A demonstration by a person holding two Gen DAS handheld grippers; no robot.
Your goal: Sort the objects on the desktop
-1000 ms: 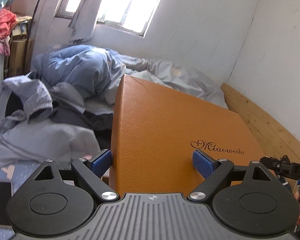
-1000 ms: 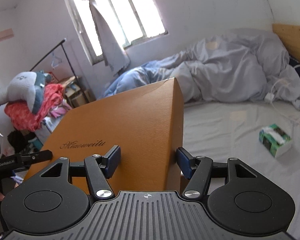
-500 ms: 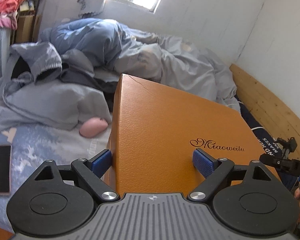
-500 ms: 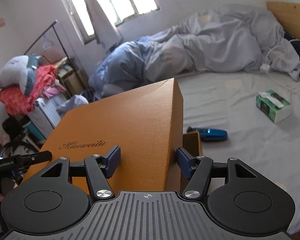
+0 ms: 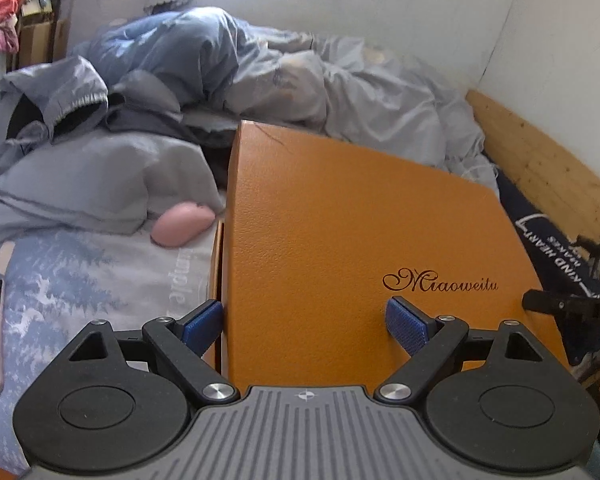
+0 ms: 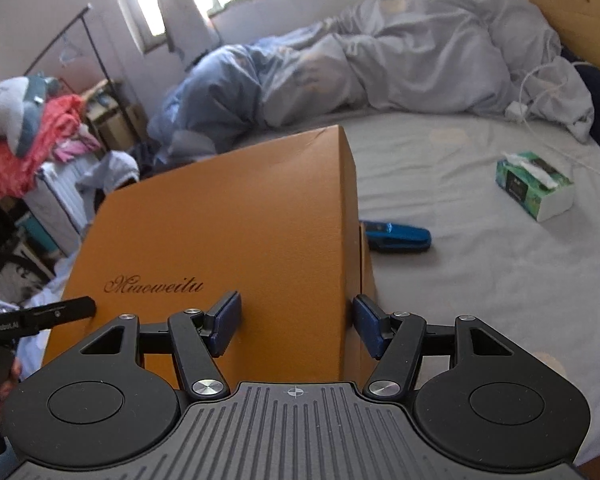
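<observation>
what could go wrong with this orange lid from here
1. The orange textured box lid is held only at its two near corners, one by the left gripper and one by the right gripper, so its far end could sag or slip.
2. It sits skewed over the box base and might jam when lowered.
3. The blue oblong case lies close beside the box and could get bumped.

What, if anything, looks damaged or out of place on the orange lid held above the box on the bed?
The orange lid has a thin dark crease or scratch near its far corner, visible in both wrist views. It also sits tilted over the box, not yet seated. Otherwise nothing stands out.
</observation>
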